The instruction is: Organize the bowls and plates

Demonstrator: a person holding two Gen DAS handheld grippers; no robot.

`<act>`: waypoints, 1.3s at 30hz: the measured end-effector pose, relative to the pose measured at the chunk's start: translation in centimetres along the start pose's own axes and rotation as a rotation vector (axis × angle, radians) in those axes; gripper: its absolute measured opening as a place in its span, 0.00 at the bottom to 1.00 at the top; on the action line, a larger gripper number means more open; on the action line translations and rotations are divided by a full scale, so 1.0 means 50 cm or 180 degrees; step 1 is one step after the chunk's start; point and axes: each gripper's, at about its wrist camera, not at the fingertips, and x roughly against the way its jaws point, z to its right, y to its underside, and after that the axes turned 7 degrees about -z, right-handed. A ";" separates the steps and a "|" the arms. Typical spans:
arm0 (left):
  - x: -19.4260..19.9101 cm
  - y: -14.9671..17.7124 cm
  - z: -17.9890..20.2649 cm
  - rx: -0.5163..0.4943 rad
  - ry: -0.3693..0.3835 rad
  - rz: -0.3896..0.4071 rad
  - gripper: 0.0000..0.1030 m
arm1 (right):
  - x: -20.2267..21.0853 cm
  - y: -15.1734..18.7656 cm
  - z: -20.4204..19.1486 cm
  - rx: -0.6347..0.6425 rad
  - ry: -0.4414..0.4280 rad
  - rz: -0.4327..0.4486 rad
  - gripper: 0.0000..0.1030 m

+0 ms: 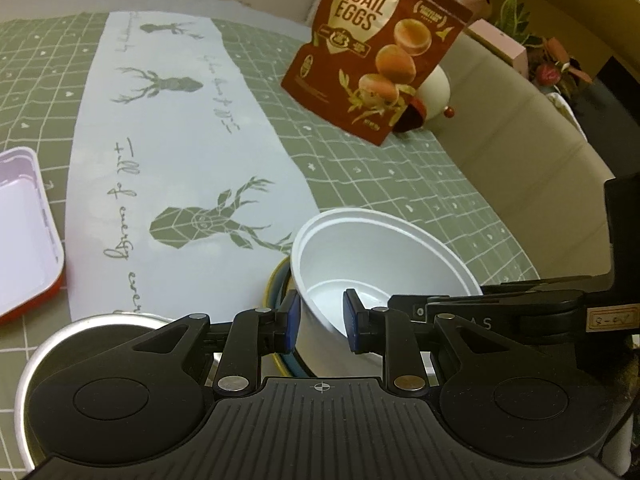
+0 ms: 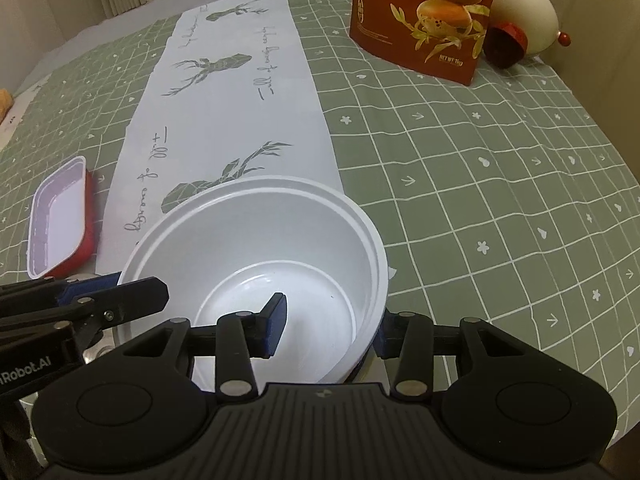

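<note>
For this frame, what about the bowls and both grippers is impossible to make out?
- Left wrist view: what sits under the white bowl; only a dark, yellow-edged rim shows, the rest is hidden by the bowl and the left gripper.
- Left wrist view: metal dish, mostly covered by the gripper body.
- Right wrist view: whether the right gripper presses the bowl wall; its outer finger is hidden behind the bowl.
</note>
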 end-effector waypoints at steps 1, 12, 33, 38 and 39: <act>0.004 -0.001 0.001 -0.0003 0.0006 0.0018 0.25 | 0.001 0.000 0.002 -0.0008 -0.0021 0.0004 0.47; 0.020 -0.004 -0.014 0.0113 0.0002 0.0077 0.25 | 0.030 0.020 0.031 0.0126 0.0053 0.0409 0.59; 0.039 0.041 -0.016 0.0400 -0.0033 0.0396 0.25 | -0.063 0.056 0.119 -0.0123 -0.0913 0.0832 0.60; 0.017 0.026 0.011 0.0561 -0.0200 0.0291 0.26 | -0.099 0.062 0.138 -0.0176 -0.1193 0.0834 0.63; 0.012 0.024 0.021 0.0548 -0.0338 0.0259 0.26 | -0.110 0.064 0.146 -0.0220 -0.1211 0.0770 0.63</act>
